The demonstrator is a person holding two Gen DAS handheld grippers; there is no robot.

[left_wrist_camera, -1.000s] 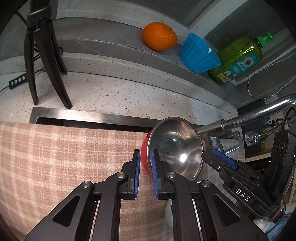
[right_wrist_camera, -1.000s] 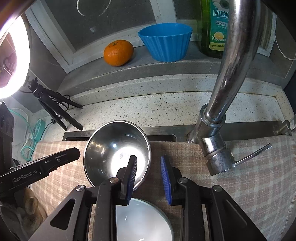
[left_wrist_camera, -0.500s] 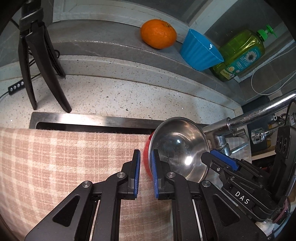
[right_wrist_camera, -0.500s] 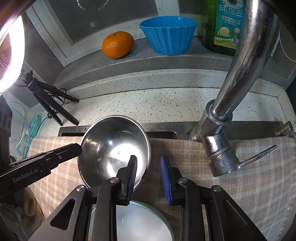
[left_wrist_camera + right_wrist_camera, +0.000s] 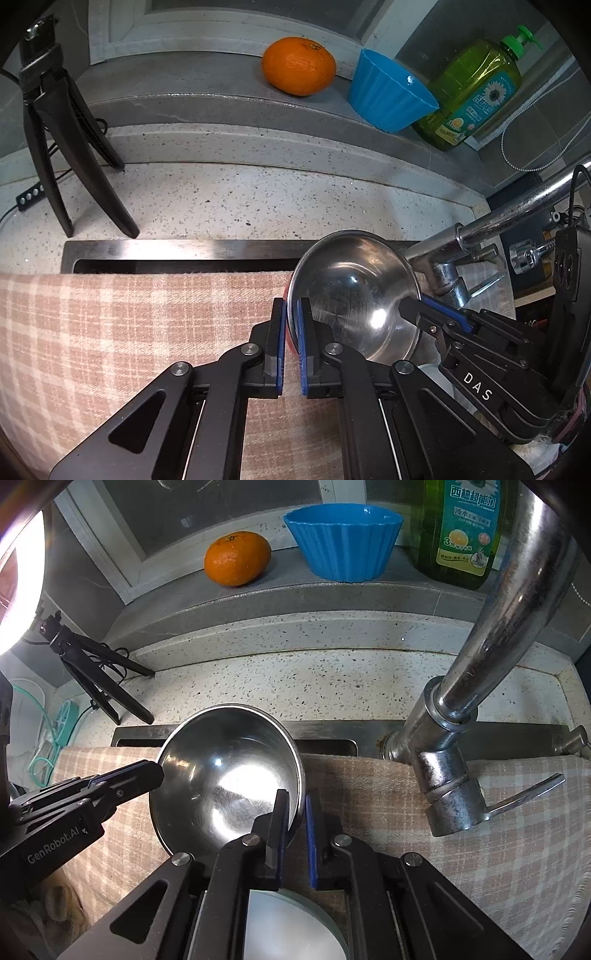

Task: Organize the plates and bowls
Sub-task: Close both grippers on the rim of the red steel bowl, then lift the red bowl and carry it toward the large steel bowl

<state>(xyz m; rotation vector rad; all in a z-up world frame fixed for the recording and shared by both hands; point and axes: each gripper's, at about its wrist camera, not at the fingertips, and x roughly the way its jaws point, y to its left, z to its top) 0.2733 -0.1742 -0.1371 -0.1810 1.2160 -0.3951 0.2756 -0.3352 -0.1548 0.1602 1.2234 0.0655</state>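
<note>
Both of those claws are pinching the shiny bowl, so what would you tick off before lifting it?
1. Left gripper fingers have just closed on the steel bowl rim: ok.
2. Right gripper fingers have just closed on the opposite rim: ok.
3. Faucet arches close above the bowl's right side, little lift room: not ok.
4. White dish sits beneath the right gripper; whether it touches the bowl: cannot tell.
5. Bowl looks empty: ok.
</note>
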